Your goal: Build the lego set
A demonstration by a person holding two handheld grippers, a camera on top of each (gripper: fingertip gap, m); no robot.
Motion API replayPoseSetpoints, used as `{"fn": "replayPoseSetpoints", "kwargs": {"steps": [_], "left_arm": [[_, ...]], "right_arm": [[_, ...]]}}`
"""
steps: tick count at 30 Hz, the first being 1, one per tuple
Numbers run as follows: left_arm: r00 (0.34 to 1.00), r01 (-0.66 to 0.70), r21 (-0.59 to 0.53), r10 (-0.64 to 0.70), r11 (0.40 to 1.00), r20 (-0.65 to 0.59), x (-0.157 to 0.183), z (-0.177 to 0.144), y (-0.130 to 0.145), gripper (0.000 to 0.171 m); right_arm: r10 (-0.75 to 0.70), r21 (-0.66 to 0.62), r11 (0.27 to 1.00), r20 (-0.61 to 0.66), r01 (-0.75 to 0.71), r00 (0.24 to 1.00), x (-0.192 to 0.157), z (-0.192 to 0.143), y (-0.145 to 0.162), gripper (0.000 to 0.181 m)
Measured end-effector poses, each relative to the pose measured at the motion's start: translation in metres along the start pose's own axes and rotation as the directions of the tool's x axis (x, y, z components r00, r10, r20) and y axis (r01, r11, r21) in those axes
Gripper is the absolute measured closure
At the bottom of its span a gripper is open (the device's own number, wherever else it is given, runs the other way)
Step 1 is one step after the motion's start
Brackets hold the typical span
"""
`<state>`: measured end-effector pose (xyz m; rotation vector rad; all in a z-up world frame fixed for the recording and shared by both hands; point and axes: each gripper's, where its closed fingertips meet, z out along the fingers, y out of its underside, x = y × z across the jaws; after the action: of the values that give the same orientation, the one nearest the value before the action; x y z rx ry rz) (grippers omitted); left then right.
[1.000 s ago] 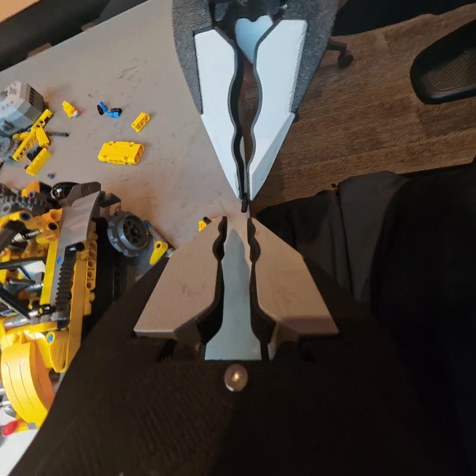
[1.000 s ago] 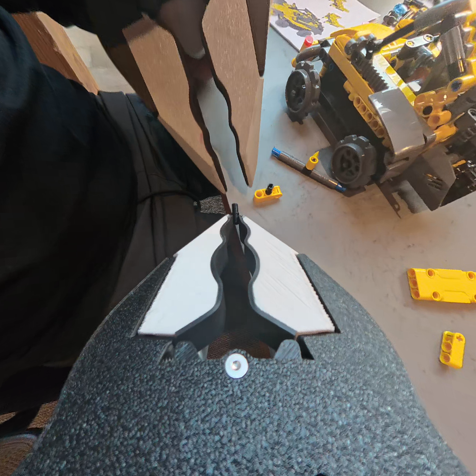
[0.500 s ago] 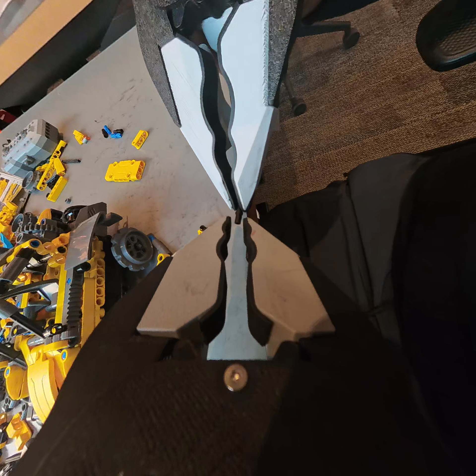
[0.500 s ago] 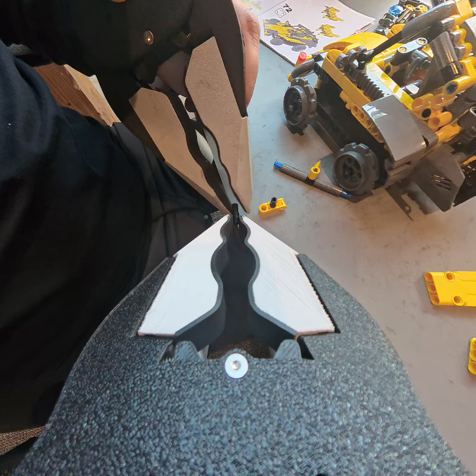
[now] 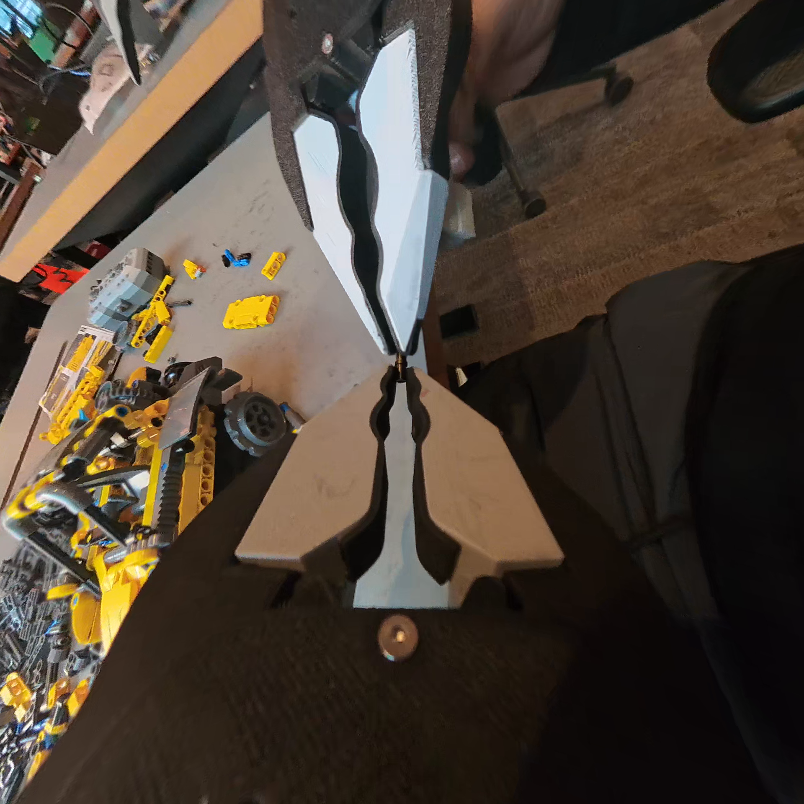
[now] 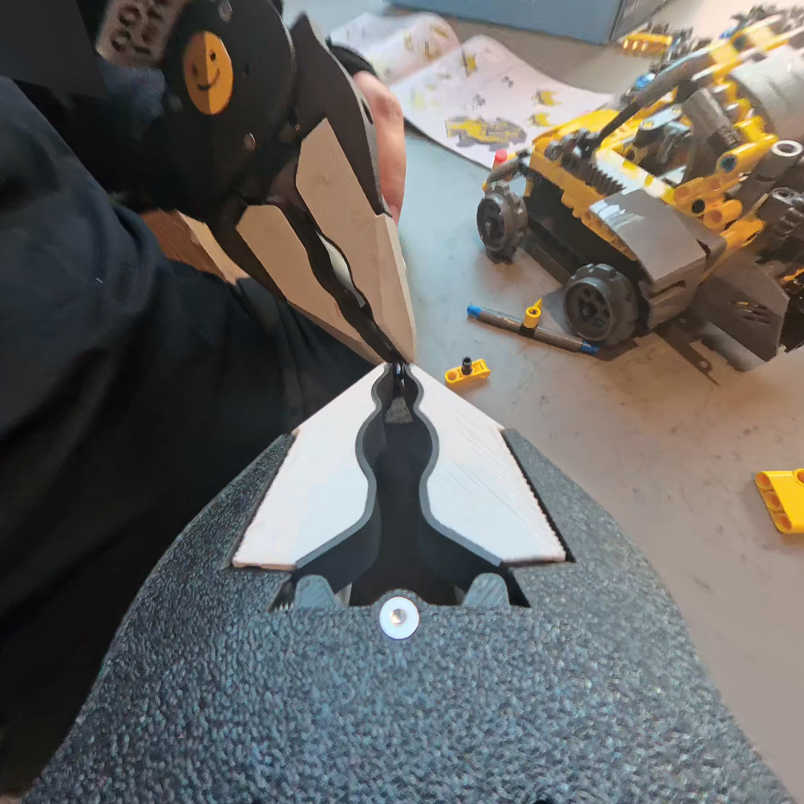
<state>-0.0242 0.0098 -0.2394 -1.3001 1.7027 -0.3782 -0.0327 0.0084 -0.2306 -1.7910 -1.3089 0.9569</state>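
Where fingertips meet, black pin (image 5: 399, 369) mostly hidden

My grey table (image 5: 256, 209) is scuffed and warmly lit; beyond its edge I see brown carpet (image 5: 652, 182), an office chair's castors (image 5: 534, 203), and a tan-topped bench (image 5: 130, 130) further back

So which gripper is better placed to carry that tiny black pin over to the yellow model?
Probably the right gripper: its jaws are shut on the small black plastic pin. The left gripper only meets the pin's free end, grip unclear.
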Motion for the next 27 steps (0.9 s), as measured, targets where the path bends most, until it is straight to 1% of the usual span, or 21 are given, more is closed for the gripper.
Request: {"fn": "replayPoseSetpoints", "kwargs": {"steps": [1,4,6,13,15,18,21,27], "left_arm": [[1.000,0.011,0.013,-0.011,1.000,0.004,-0.002,-0.003,-0.001,0.171],[0.999,0.031,0.037,-0.032,0.999,0.043,-0.010,-0.010,0.001,0.171],[0.997,0.034,0.054,-0.037,0.998,0.060,-0.013,-0.014,0.002,0.171],[0.984,0.025,0.101,-0.042,0.995,0.175,-0.032,-0.027,0.004,0.170],[0.977,0.009,0.117,-0.034,0.993,0.211,-0.038,-0.029,0.003,0.170],[0.979,-0.010,0.159,-0.023,0.987,0.205,-0.036,-0.030,-0.004,0.170],[0.979,-0.023,0.175,-0.013,0.984,0.204,-0.034,-0.030,-0.008,0.170],[0.980,-0.001,0.209,-0.041,0.978,0.197,-0.037,-0.034,-0.010,0.170]], "right_arm": [[0.020,0.033,0.999,0.014,-0.020,1.000,-0.001,-0.001,-0.004,0.177],[0.076,0.114,0.990,0.083,-0.085,0.994,-0.006,-0.005,-0.017,0.177],[0.099,0.136,0.984,0.105,-0.113,0.989,-0.005,-0.005,-0.021,0.177],[0.141,0.207,0.966,0.089,-0.157,0.986,0.007,-0.002,-0.032,0.175],[0.154,0.205,0.964,0.085,-0.168,0.985,0.009,0.000,-0.032,0.175],[0.165,0.189,0.967,0.049,-0.172,0.985,0.013,0.003,-0.032,0.175],[0.162,0.211,0.962,0.071,-0.174,0.984,0.006,0.001,-0.042,0.174],[0.159,0.200,0.967,0.005,-0.157,0.987,0.010,-0.002,-0.044,0.173]]}}
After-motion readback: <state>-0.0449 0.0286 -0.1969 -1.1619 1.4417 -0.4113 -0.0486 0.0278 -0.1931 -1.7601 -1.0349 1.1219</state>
